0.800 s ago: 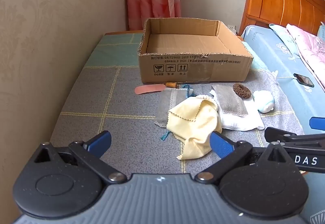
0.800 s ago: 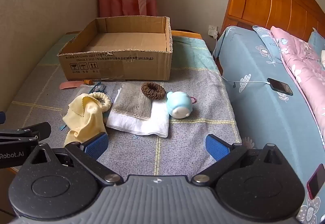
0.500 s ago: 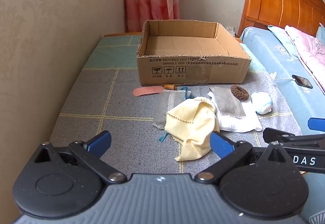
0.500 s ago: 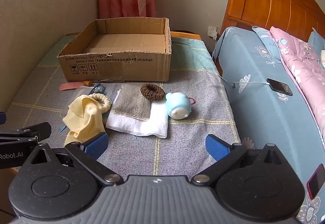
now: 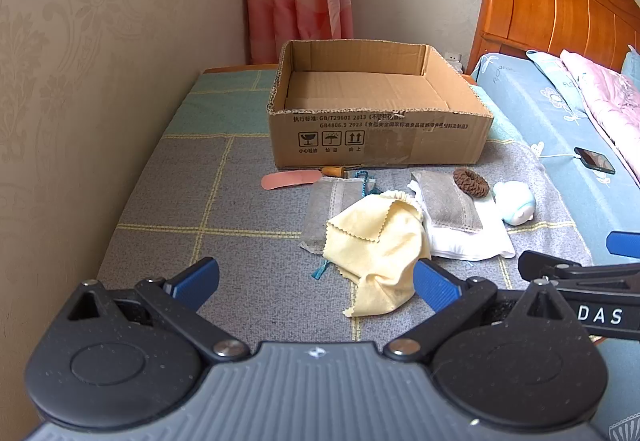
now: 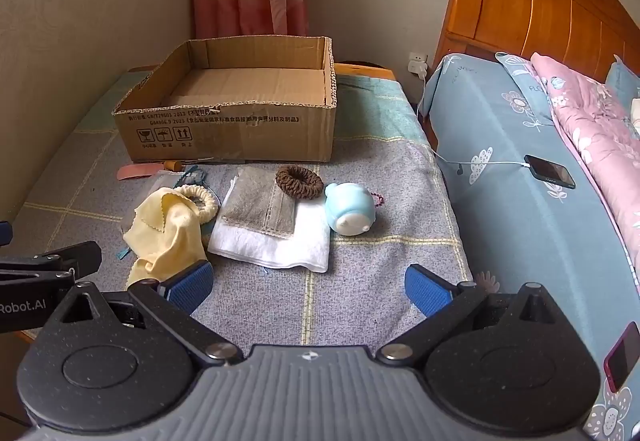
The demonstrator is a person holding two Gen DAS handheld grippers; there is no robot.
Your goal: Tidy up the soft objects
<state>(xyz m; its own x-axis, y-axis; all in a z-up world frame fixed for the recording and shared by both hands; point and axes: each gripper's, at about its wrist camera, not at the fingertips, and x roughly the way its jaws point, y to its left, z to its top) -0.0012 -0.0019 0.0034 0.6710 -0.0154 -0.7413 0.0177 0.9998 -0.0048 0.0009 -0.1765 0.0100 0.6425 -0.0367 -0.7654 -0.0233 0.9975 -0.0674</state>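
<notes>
An open, empty cardboard box stands on the grey checked cover. In front of it lie a yellow cloth, a cream scrunchie, a grey pouch, a folded white towel with a grey cloth on it, a brown scrunchie and a pale blue plush toy. My left gripper hangs open just short of the yellow cloth. My right gripper is open in front of the towel, with nothing between its fingers.
A pink strip and a small orange item lie by the box's front wall. A wall runs along the left. On the right is a bed with a blue sheet, a phone on its charging cable, and a wooden headboard.
</notes>
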